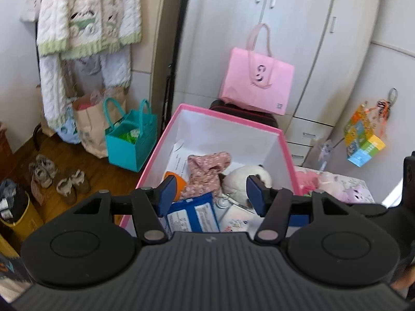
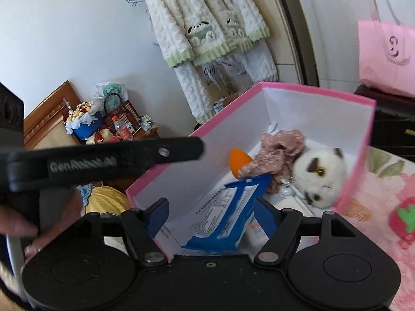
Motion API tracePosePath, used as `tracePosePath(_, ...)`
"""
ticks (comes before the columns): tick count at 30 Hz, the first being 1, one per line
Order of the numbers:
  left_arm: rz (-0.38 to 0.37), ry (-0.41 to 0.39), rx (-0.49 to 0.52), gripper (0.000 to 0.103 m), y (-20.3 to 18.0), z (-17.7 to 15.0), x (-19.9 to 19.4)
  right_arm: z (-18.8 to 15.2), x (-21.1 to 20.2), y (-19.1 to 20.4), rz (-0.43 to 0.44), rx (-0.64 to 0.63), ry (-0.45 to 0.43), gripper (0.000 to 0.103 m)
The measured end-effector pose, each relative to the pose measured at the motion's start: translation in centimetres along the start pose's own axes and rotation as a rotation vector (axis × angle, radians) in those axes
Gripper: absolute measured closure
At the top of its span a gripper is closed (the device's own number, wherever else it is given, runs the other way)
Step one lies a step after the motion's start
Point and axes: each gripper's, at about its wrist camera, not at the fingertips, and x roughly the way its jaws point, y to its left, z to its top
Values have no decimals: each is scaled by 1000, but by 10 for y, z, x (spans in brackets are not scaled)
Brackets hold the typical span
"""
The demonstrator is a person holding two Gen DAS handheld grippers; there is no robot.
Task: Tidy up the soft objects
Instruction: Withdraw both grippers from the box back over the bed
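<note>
Left wrist view: left hand-held gripper (image 1: 210,194) released, jaws apart, nothing between the pads. It hangs over the near end of the pink-rimmed box (image 1: 228,120). Inside the box: white plush toy (image 1: 242,181) right of centre, floral fabric piece (image 1: 207,172) in the middle, orange object (image 1: 179,184) at left, blue wipes packet (image 1: 193,215) nearest. Pink tote bag (image 1: 256,80) stands beyond the far wall of the box. More pink and lilac soft toys (image 1: 345,189) lie on the bed (image 1: 360,181), right of the box and outside it.

Right wrist view: right hand-held gripper (image 2: 210,217) also released and empty, jaws wide, straddling the box's near left wall, blue packet in line between them. The left unit's black arm crosses the frame at left. A strawberry plush (image 2: 403,220) sits on the bedspread, far right.

Risks, as judged: the soft toys outside the box look unsorted, yet both grippers aim into it. The right jaws could close on the cardboard wall and tip the box. The two units are close and could knock together.
</note>
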Motion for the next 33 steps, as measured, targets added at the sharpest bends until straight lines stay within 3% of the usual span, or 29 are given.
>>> tracePosePath(8,-102,-29,137,41,-35,-3,-40,-11,-83,-23,-46,1,-64,26)
tracePosePath(15,-250,-30,202,40,-67,-6,-63,-28,-156,-40,-173,-20,-128,26)
tracePosePath(18,-277,-44,237,40,-84,-9,-66,-38,-180,-46,-206,-27,-147,26)
tracePosePath(27,-379,-15,332,39,-136,-24,-58,-64,-229,-66,-307,-12,-196,26)
tracePosePath(33,-380,-7,379,39,-165,-36,-39,-75,-238,-86,-308,-12,-230,25)
